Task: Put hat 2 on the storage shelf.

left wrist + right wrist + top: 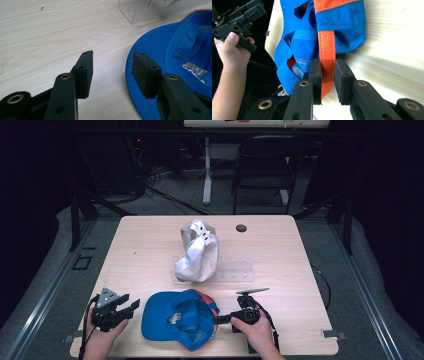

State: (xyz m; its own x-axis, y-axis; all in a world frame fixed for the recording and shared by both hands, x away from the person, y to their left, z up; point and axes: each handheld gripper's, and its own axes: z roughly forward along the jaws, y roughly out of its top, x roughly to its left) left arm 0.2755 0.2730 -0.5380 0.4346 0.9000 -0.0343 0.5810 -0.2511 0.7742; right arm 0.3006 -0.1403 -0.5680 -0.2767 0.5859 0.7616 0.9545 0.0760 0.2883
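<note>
Two caps are counted on the table point(280, 255): one blue cap point(172, 317), one white cap point(197, 252). One clear stand point(235, 270) is seen.

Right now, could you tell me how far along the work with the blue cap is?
Early stage. Done: the right gripper has pinched the orange strap of the blue cap. In hand: the cap lies upside down on the table. Left: the left gripper is open beside the brim, holding nothing; the white cap is untouched.

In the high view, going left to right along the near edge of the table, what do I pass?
Left hand-held gripper → blue cap → right hand-held gripper, its jaws pinching the cap's orange strap.
</note>
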